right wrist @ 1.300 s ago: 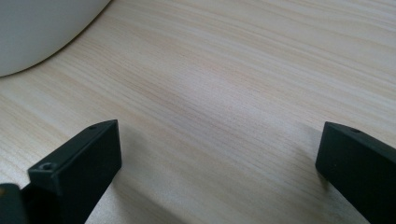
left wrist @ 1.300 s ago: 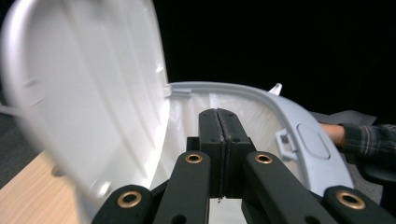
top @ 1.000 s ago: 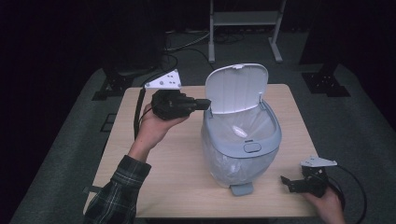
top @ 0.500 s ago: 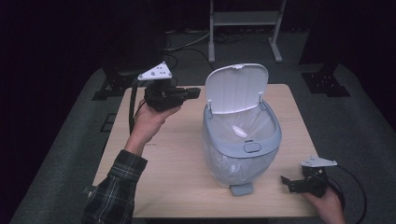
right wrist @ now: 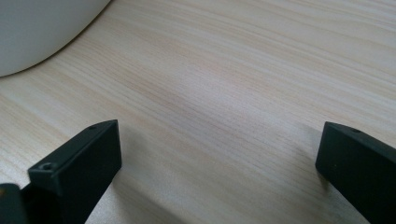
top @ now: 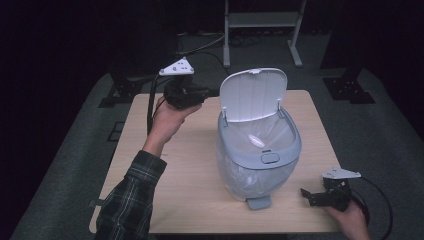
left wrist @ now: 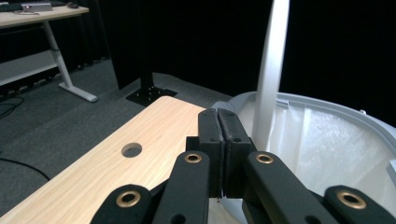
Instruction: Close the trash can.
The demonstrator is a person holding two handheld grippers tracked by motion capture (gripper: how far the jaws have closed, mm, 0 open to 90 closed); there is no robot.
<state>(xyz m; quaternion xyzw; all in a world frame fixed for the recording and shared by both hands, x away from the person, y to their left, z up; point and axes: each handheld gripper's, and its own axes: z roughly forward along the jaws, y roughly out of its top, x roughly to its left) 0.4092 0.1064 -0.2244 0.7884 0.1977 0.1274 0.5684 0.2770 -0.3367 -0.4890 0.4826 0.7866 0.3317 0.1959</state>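
Here the bin (top: 257, 150) stands open in the middle of the table (top: 200, 190), with nothing yet going in or out.

Its lid (top: 252, 95) is tipped up on the far side, and a clear liner (top: 250, 137) lines the bowl, which looks empty; the foot pedal (top: 258, 202) sticks out at the near edge. To the far left of the bin, the left gripper (top: 202, 93) is held above the table, apart from the lid, its jaws pressed together on nothing; in the left gripper view the closed fingers (left wrist: 219, 140) point past the lid's edge. At the near right, the right gripper (top: 310, 196) rests low on the table, its jaws spread wide over bare wood. Judging from this, opening the lid is done, while any filling, bag handling or closing remains.
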